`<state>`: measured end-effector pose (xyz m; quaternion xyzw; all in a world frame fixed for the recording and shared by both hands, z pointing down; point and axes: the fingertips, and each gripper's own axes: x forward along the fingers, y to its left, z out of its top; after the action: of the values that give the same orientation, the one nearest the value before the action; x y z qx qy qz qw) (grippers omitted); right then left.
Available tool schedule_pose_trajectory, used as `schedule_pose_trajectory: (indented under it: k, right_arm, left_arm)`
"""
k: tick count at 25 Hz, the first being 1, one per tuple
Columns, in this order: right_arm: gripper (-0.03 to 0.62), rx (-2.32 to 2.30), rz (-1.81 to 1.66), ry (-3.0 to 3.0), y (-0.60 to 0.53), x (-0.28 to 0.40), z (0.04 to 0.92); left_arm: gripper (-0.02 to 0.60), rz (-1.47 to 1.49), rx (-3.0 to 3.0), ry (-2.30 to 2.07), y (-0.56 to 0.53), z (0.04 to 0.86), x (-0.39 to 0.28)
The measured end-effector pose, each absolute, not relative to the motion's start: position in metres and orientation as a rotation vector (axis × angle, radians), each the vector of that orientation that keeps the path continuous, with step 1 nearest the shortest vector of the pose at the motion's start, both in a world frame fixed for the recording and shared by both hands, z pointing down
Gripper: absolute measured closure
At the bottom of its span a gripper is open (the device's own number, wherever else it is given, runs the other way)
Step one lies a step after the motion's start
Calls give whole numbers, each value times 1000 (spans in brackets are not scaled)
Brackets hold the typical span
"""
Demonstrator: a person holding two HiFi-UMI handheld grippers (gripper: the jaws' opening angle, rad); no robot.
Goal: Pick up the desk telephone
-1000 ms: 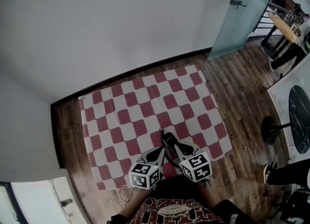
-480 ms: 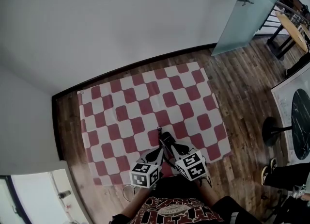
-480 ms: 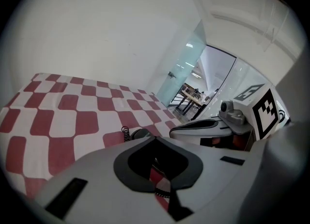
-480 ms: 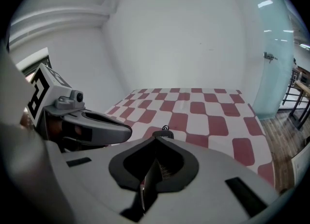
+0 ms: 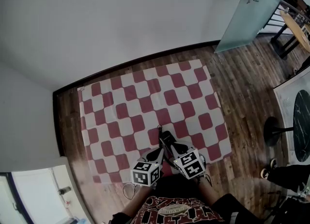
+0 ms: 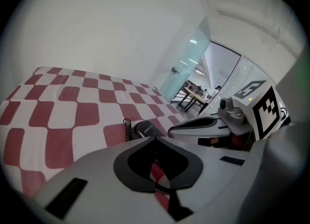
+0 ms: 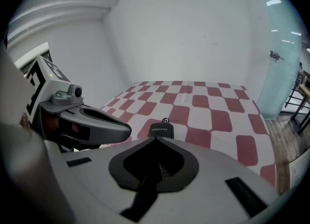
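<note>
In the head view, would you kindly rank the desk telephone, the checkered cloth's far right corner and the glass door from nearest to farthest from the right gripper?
1. Desk telephone, just ahead of the right gripper, between the two grippers.
2. Checkered cloth's far right corner, ahead across the cloth.
3. Glass door, beyond that corner, farther right.

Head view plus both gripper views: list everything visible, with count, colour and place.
Checkered cloth: one, red and white, spread on the floor.
Desk telephone: one, black, over the cloth's near edge, just beyond both grippers' tips.
Coiled cord: one, black, beside the telephone.
Floor: dark wood, around the cloth.
Wall: white, behind the cloth.
Glass door: one, frosted, upper right.
Pedestal base: one, black, right of the cloth.
Bystander's leg: one, dark, lower right.
Left gripper: one, grey, jaws together.
Right gripper: one, grey, jaws together.
</note>
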<state>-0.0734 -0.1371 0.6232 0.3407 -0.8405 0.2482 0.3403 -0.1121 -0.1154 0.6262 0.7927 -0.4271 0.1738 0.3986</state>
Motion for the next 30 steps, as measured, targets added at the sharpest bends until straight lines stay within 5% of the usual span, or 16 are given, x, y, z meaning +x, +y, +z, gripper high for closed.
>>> schedule_pose_trajectory:
  k: [30]
  right_arm:
    - [572,809,581,-2162,-124,-77,631]
  left_arm:
    - [574,449,1970,-1034,-108,642,-109]
